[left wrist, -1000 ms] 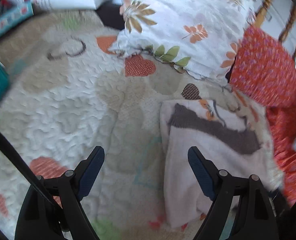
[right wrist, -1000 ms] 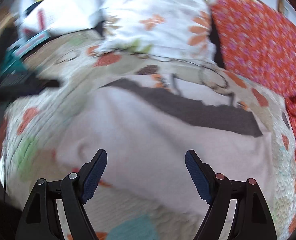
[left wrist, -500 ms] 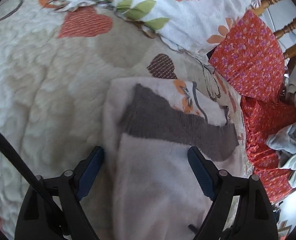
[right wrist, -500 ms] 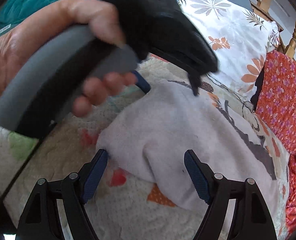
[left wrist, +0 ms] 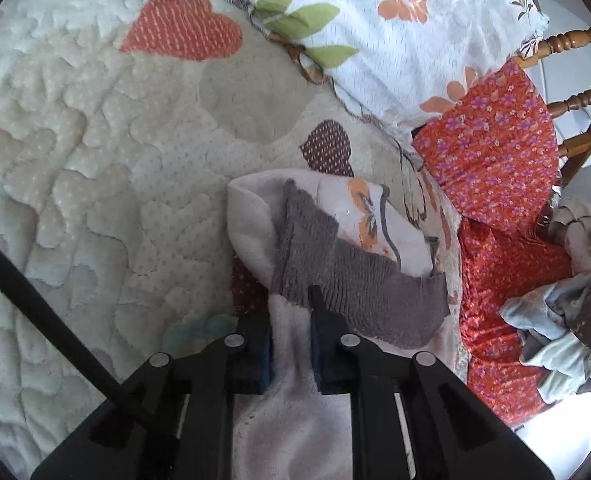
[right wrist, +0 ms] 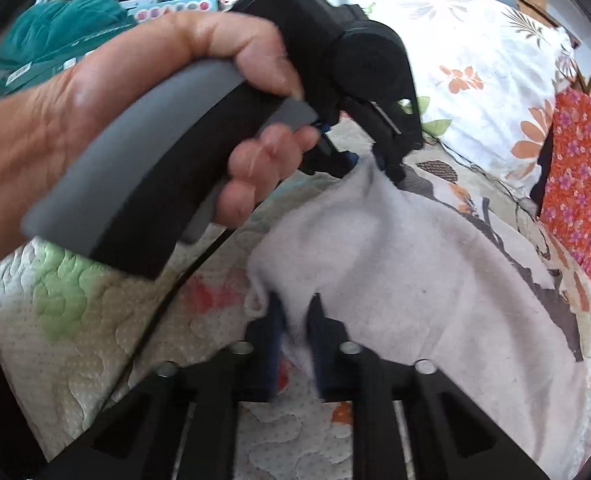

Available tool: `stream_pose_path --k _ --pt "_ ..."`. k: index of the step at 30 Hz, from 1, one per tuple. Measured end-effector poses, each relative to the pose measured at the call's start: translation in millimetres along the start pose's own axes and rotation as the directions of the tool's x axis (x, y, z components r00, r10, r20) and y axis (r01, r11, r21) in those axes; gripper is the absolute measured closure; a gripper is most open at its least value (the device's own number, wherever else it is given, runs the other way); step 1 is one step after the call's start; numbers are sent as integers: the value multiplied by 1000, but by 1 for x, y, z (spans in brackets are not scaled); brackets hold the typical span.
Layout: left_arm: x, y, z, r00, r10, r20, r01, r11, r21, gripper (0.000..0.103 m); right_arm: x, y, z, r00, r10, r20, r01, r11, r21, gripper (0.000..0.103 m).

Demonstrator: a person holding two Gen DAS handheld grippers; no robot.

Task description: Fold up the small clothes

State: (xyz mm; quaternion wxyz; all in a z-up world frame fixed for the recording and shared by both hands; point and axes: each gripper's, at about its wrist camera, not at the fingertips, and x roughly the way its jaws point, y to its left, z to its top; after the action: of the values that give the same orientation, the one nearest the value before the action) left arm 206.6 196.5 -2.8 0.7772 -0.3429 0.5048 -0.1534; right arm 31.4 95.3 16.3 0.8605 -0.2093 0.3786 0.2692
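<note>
Your left gripper is pinched tight on the garment, a pale cloth with a grey band, lying on the quilt. Your right gripper is likewise clamped on the garment's near edge. Beyond it, your left hand grips the other handle. Farther back lie a floral pillow and red fabric.

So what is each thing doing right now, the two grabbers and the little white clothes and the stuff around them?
Left gripper: shut on the white garment, near its grey waistband.
Right gripper: shut on the white garment's edge.
White garment: pinched at two spots, partly lifted off the quilt.
Grey waistband: bunched, lying across the garment.
Quilt: spread flat.
Floral pillow: resting on the quilt.
Pile of clothes: crumpled, unfolded.
</note>
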Motion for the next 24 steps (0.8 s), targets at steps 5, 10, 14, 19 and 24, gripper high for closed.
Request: stream_pose_path --k 5,10,14,19,24 --pt "-31 -51 -13 996 2 85 -10 995 99 93 -36 -43 4 997 29 71 -39 988 148 95" --pt "-19 -143 -19 998 16 66 -30 975 221 93 -90 -102 -9 987 -8 160 -35 965 261 97" --pt "24 -235 -31 999 -41 8 36 944 328 93 -135 -164 -43 978 -91 190 10 922 388 97" --pt "115 -331 -81 991 -61 -123 109 896 430 93 -169 -242 -116 978 -182 105 86 802 590 97" --pt "143 -354 -120 986 3 -165 78 873 482 81 -155 -297 -194 993 -117 -32 101 649 754 95"
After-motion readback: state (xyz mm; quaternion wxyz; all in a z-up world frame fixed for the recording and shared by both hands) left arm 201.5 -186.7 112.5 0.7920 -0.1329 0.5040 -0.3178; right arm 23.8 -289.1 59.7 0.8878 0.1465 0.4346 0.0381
